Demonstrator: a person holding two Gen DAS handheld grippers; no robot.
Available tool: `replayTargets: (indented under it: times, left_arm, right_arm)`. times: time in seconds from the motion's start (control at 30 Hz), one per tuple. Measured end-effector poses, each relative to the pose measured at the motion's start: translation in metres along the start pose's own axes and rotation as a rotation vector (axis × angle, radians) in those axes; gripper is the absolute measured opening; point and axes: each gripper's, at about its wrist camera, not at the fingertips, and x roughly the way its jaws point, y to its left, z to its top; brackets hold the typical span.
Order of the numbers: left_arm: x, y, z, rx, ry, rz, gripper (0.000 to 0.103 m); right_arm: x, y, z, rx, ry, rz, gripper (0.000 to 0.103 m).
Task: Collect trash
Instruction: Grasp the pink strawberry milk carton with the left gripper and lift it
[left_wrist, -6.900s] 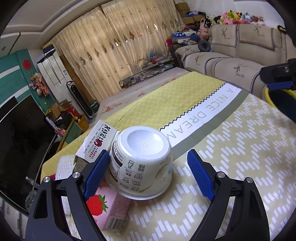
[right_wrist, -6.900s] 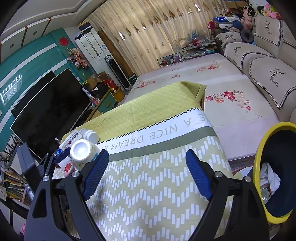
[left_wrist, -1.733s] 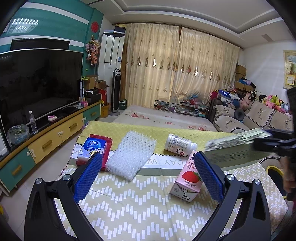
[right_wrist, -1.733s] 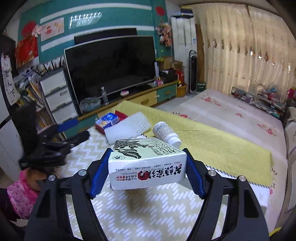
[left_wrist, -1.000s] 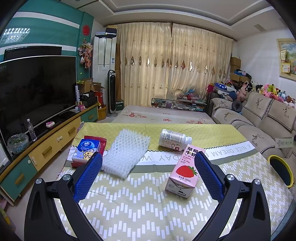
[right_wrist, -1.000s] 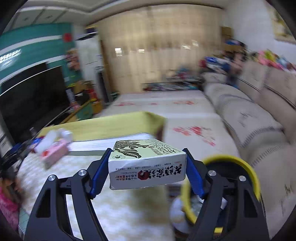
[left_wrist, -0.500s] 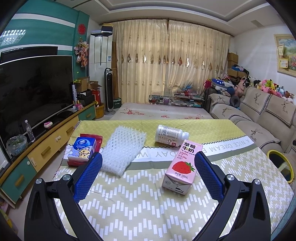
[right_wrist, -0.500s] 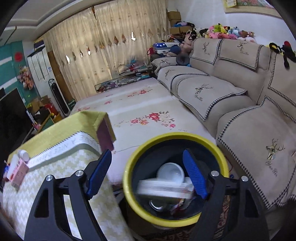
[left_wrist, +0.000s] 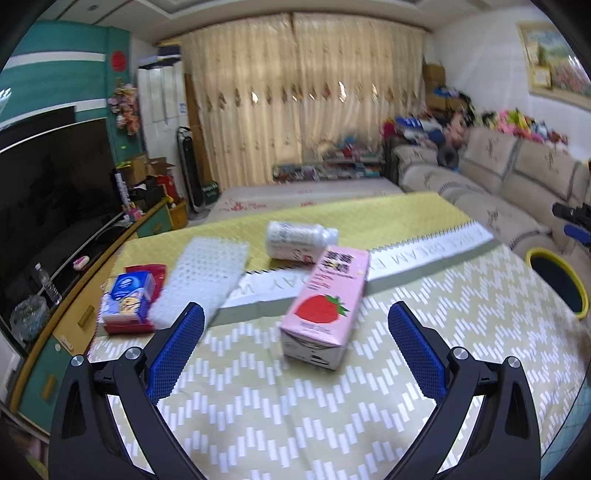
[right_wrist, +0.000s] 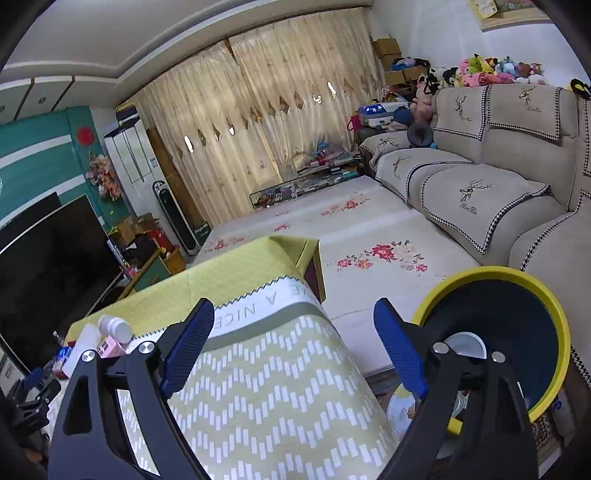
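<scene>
Meanwhile, both tongs gape empty, the right tongs (right_wrist: 293, 345) widening beside the yellow-rimmed bin (right_wrist: 554, 332); left tongs (left_wrist: 295, 345) face the pink strawberry carton (left_wrist: 325, 302), uncollected on the bench (left_wrist: 332, 406).

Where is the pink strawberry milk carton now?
In the left wrist view, the pink carton lies mid-table, just in front of the white bottle, ahead of the open left gripper.

Glossy pink paper carton (left_wrist: 325, 302), smooth white plastic bottle (left_wrist: 295, 240), knobbly white foam netting (left_wrist: 207, 280), matt woven cloth over the table (left_wrist: 332, 406), shiny yellow-rimmed plastic bin (right_wrist: 550, 328), ribbed blue pads (left_wrist: 413, 350).
</scene>
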Motion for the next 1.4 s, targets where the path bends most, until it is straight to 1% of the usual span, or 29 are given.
replayTargets:
  times: [0.1,0.2,0.23,0.47,0.53,0.57,0.7,0.8,0.83,0.87,0.93,1.03,1.13,1.2,1.27,1.33,1.4]
  left_arm:
    - [0.021,-0.012,0.009,0.059,0.059,-0.039,0.098]
    - [0.044,-0.019,0.015,0.103,0.105,-0.054,0.098]
    - [0.055,-0.02,0.017,0.111,0.133,-0.058,0.098]
    - [0.094,-0.017,0.029,0.104,0.221,-0.096,0.098]
    - [0.103,-0.016,0.03,0.105,0.249,-0.104,0.095]
    - [0.107,-0.017,0.03,0.109,0.265,-0.109,0.091]
    - [0.119,-0.02,0.029,0.116,0.312,-0.122,0.079]
    - [0.123,-0.023,0.029,0.114,0.325,-0.138,0.069]
    - [0.125,-0.024,0.029,0.114,0.332,-0.142,0.061]
    - [0.126,-0.025,0.029,0.11,0.339,-0.148,0.058]
    - [0.124,-0.029,0.029,0.103,0.339,-0.158,0.051]
    - [0.117,-0.037,0.031,0.096,0.331,-0.169,0.051]
    - [0.102,-0.05,0.037,0.107,0.304,-0.183,0.051]
    - [0.089,-0.063,0.043,0.115,0.284,-0.207,0.051]
    - [0.076,-0.078,0.048,0.13,0.269,-0.233,0.051]
    - [0.064,-0.1,0.053,0.153,0.26,-0.269,0.051]
    - [0.054,-0.12,0.058,0.173,0.253,-0.298,0.051]
  right_arm:
    - [-0.001,0.004,-0.006,-0.013,-0.001,-0.001,0.083]
    - [0.007,0.009,-0.012,-0.037,0.034,0.002,0.083]
    - [0.009,0.008,-0.013,-0.038,0.045,0.01,0.083]
    - [0.01,0.017,-0.017,-0.1,0.047,0.01,0.083]
    - [0.011,0.017,-0.017,-0.102,0.048,0.011,0.083]
    - [0.011,0.017,-0.017,-0.101,0.048,0.012,0.083]
    - [0.011,0.016,-0.017,-0.09,0.048,0.013,0.083]
    - [0.011,0.015,-0.015,-0.084,0.05,0.012,0.083]
    - [0.011,0.015,-0.015,-0.084,0.05,0.014,0.083]
    - [0.011,0.015,-0.014,-0.084,0.052,0.015,0.083]
    - [0.011,0.016,-0.014,-0.085,0.054,0.017,0.083]
    - [0.01,0.014,-0.013,-0.083,0.053,0.018,0.083]
    - [0.009,0.012,-0.011,-0.072,0.05,0.018,0.083]
    - [0.007,0.01,-0.01,-0.064,0.043,0.014,0.083]
    - [0.003,0.007,-0.008,-0.057,0.019,-0.005,0.083]
    - [-0.003,0.003,-0.004,-0.046,-0.006,-0.026,0.083]
    - [-0.01,-0.004,0.001,-0.024,-0.012,-0.047,0.083]
